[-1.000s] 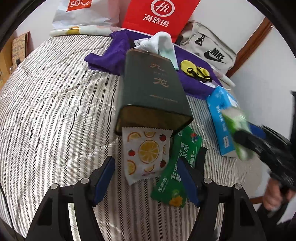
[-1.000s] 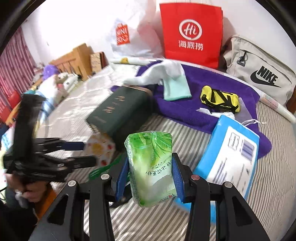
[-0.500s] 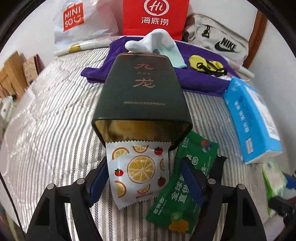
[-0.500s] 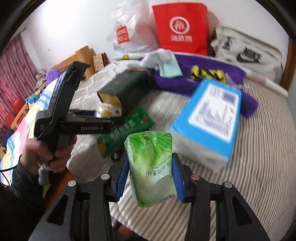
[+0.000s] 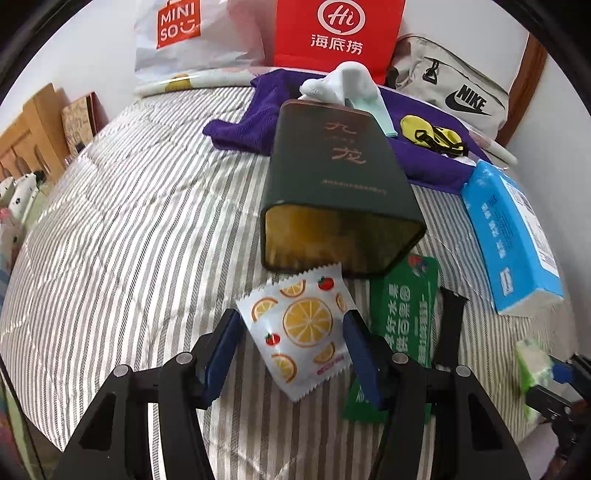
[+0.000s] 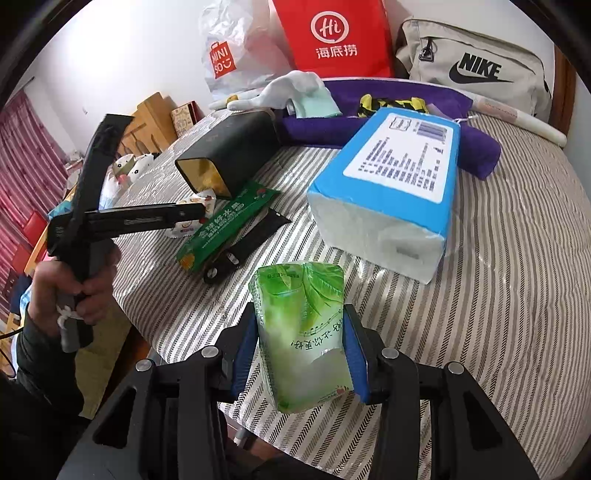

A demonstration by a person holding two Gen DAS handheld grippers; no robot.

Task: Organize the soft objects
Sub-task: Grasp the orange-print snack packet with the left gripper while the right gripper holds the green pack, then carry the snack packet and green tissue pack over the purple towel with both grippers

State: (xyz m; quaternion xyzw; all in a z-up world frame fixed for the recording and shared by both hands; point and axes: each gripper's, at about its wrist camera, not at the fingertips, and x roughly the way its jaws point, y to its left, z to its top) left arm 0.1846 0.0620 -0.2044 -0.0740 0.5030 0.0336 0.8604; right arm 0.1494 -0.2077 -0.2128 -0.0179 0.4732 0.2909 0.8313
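Left of the dark tin (image 5: 332,177), the striped bed cover (image 5: 129,221) lies bare and wide out to its rounded edge, past which we see wooden furniture and a pink curtain. That side has the most free room. The near edge of the bed falls away just in front of the tin, where a hand (image 6: 81,291) holds the left gripper (image 5: 291,317).

The tin lies on its side with its open mouth toward us. Right at that mouth is one orange-print sachet (image 5: 299,328), tilted. The left gripper's jaws have just been closing, and the sachet is between them, with a pad against each of its side edges.

Just right of the tin's mouth lies one long green packet (image 5: 406,314), partly over one black strap-like thing (image 5: 448,328). Further right of the tin sits one blue tissue block (image 5: 513,236). Beyond the block, the right wrist view shows more bare striped cover.

In front of the tin and to its right, near the bed's edge, the right gripper (image 6: 300,310) is clamped at a narrow width on one green tissue pack (image 6: 301,332), which it holds upright above the cover.

Behind the tin we count one purple towel (image 5: 240,125), which carries one white and mint cloth (image 5: 354,85) and one yellow and black pouch (image 5: 432,134). Three bags stand against the white wall: a white shop bag (image 5: 177,37), a red paper bag (image 5: 336,33) and a grey sports bag (image 5: 454,88).
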